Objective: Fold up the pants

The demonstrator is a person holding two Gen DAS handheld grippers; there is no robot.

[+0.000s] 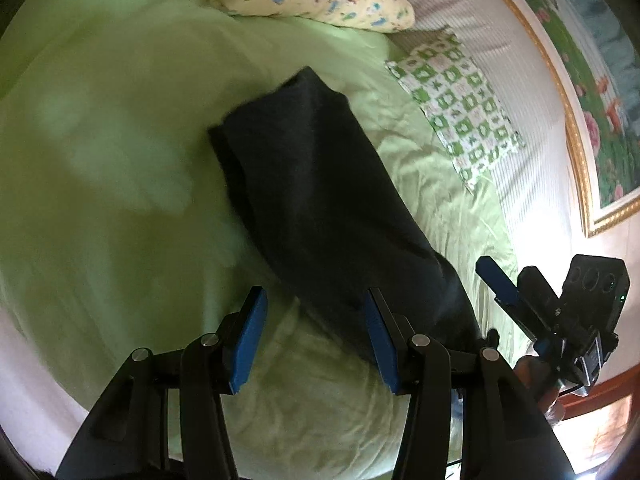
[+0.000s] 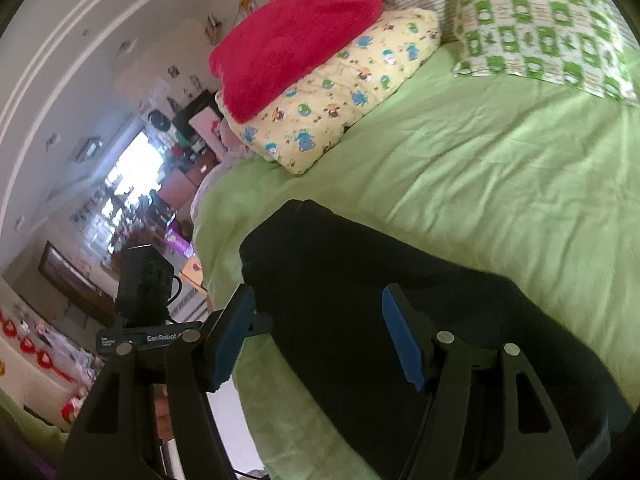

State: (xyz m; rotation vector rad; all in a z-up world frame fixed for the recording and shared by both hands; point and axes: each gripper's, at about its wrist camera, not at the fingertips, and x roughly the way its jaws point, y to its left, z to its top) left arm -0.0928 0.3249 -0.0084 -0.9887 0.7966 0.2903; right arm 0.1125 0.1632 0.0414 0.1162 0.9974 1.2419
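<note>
The dark navy pants (image 1: pixel 320 200) lie as one long folded strip on the green bedsheet (image 1: pixel 100 160), running from the near right toward the middle. My left gripper (image 1: pixel 316 312) is open and empty just above the near end of the strip. In the right wrist view the pants (image 2: pixel 380 280) lie under my right gripper (image 2: pixel 316 312), which is open with nothing between its blue pads. The right gripper also shows at the right edge of the left wrist view (image 1: pixel 520 292), beside the pants.
A yellow cartoon pillow (image 2: pixel 340 92) with a red blanket (image 2: pixel 292 40) on it lies at the head of the bed. A green-checked pillow (image 2: pixel 540 28) lies next to it. The bed's left edge (image 2: pixel 212 232) drops to the room floor. A framed picture (image 1: pixel 580 100) hangs on the wall.
</note>
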